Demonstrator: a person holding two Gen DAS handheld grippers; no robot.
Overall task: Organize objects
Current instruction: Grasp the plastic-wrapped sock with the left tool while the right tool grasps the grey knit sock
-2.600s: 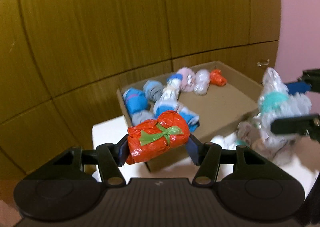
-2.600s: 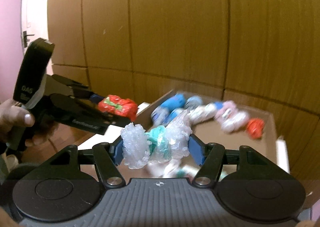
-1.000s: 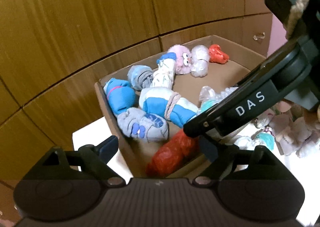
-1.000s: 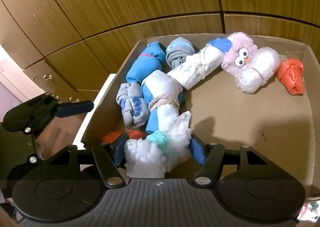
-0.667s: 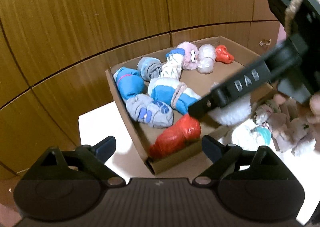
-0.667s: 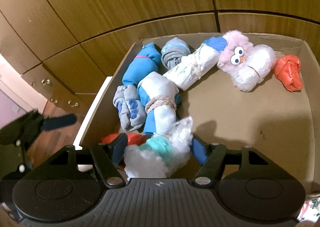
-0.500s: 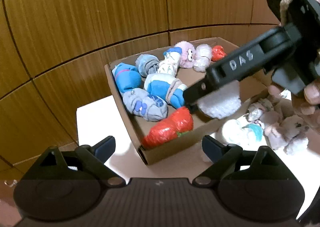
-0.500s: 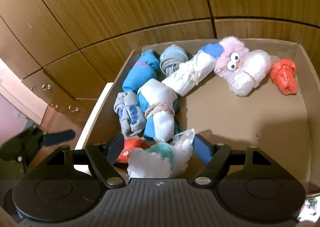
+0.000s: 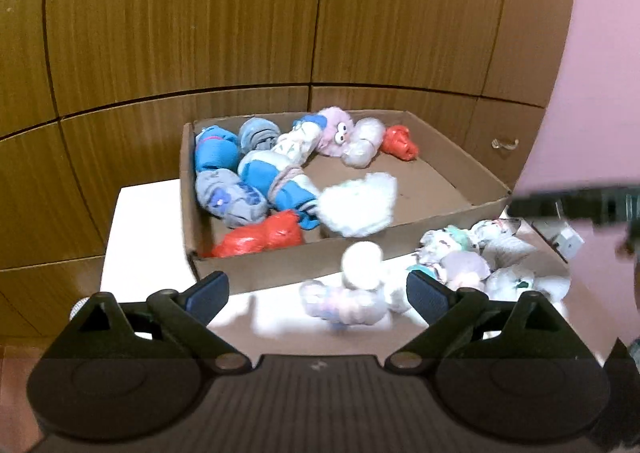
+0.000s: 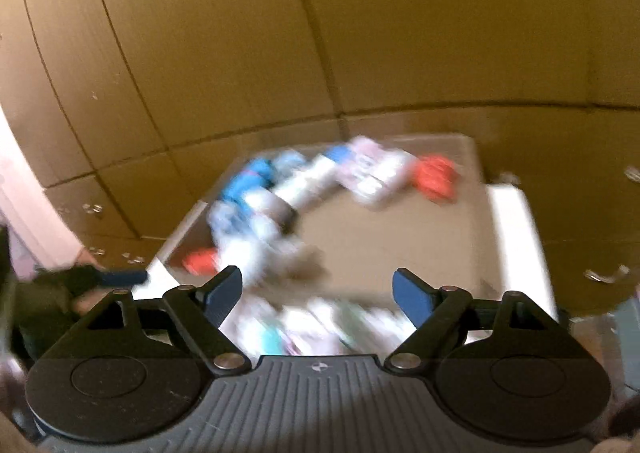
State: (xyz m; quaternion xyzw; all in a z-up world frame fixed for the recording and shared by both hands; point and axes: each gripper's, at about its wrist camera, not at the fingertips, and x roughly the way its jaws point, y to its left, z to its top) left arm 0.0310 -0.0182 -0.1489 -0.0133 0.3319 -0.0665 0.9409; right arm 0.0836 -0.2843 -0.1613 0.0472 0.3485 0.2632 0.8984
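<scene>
both grippers empty after a drop into the shallow brown cardboard box [image 9: 472,189], between placements.

left gripper [image 9: 318,291]: jaws spread wide, just been opening further, nothing between the blue pads, hovering over the white tabletop [image 9: 136,221] short of the box's near wall. right gripper [image 10: 318,291]: jaws likewise apart, just been opening, nothing clamped, view blurred. white bubble-wrap bundle [image 9: 358,205] and red plastic-wrapped bundle [image 9: 260,235] lying inside the box near its front edge, beside blue and grey rolled socks [image 9: 240,181]; fluffy pink toy with eyes [image 9: 334,133] at the back. unsorted pale wrapped bundles [image 9: 460,265] heaped on the table just right of the box. likely next: reach to that heap, straddle one soft bundle, close gently, carry into the bare part of the box floor.
</scene>
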